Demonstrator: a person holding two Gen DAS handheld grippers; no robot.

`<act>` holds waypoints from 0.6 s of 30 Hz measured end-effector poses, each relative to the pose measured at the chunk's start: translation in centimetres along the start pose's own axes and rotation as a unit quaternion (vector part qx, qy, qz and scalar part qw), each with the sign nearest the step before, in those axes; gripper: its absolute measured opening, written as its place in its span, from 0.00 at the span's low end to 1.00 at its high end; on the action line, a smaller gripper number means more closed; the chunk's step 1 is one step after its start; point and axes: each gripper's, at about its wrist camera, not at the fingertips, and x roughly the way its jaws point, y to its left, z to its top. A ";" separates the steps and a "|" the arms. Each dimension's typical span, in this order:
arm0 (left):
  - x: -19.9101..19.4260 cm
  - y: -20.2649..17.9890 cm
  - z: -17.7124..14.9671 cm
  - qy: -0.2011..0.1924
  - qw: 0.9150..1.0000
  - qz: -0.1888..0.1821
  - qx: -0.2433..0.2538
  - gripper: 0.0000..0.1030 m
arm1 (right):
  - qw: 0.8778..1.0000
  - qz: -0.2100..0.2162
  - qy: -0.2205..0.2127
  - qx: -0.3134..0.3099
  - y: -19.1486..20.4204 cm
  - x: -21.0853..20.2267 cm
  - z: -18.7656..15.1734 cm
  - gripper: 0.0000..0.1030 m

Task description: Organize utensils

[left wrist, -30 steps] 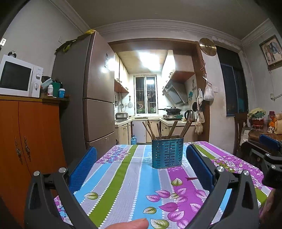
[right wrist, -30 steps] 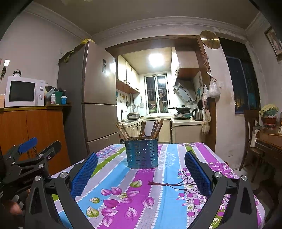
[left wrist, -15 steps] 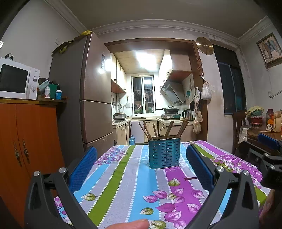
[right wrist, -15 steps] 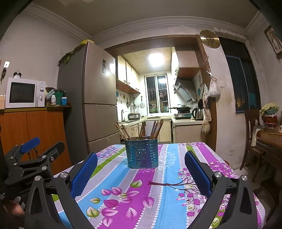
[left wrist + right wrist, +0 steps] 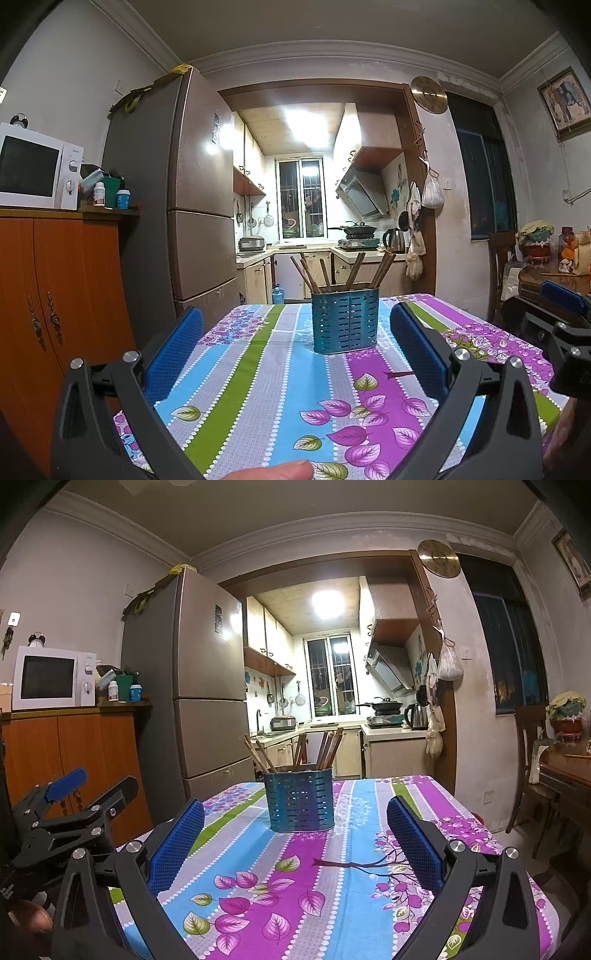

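Next, with left tool (image 5: pixel 295 354) and right tool (image 5: pixel 295 843) both spread wide and empty, advance squarely toward holder (image 5: pixel 345 320) of chopsticks (image 5: pixel 334 271) at 12 o'clock on counter (image 5: pixel 258 387), avoiding tipping.

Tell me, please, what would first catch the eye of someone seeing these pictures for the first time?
The loud striped, floral tablecloth fills the foreground, and on it, toward the far end, stands a blue slotted utensil holder with wooden chopsticks leaning out of its top. Framing it in each wrist view are wide-open blue-padded fingers: the left gripper and the right gripper, both empty. Behind, the brightly lit kitchen glows through the doorway.
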 end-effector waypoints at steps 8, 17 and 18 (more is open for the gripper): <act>0.1 0.1 0.0 -0.002 1.000 0.005 -0.005 0.95 | 1.000 -0.007 0.000 0.014 -0.6 -0.1 0.2 0.96; 0.2 0.3 0.0 -0.002 1.000 0.008 -0.005 0.95 | 1.000 -0.011 -0.001 0.012 -0.6 -0.1 0.2 0.96; 0.2 0.5 0.0 -0.001 1.000 0.010 -0.005 0.95 | 1.000 -0.014 -0.002 0.013 -0.8 -0.2 0.2 0.96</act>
